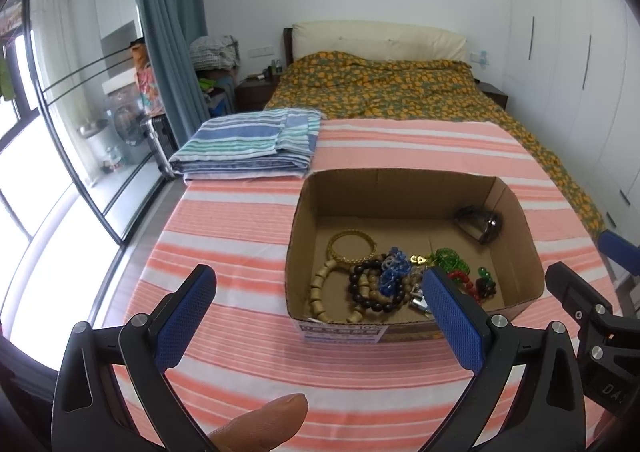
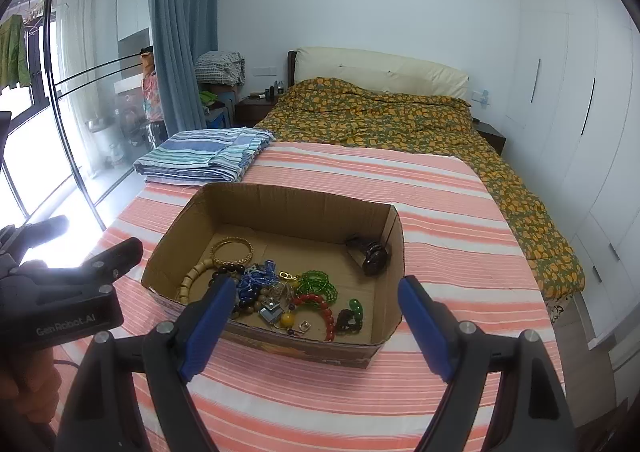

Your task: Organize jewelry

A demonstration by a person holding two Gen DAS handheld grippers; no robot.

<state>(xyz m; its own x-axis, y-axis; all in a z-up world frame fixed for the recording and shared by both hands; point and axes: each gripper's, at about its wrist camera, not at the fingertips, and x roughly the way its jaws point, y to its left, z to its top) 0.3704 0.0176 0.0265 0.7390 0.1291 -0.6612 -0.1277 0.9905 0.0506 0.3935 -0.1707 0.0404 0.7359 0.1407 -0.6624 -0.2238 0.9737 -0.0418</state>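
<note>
Hovering with jaws spread and empty, left gripper [image 1: 318, 322] and right gripper [image 2: 316, 320] face the cardboard box [image 2: 384, 344]; tangled beaded bracelets [image 2: 264, 288] fill its near side, so I'd single out the loose gold bangle [image 2: 232, 250]

Tangled bead bracelets [image 2: 276, 292] in green, red, blue and wood crowd the near edge of an open cardboard box [image 2: 280, 208] (a gold bangle [image 2: 232, 250] lies apart, toward its left wall); a dark piece [image 2: 370, 252] sits in its far right corner.
</note>
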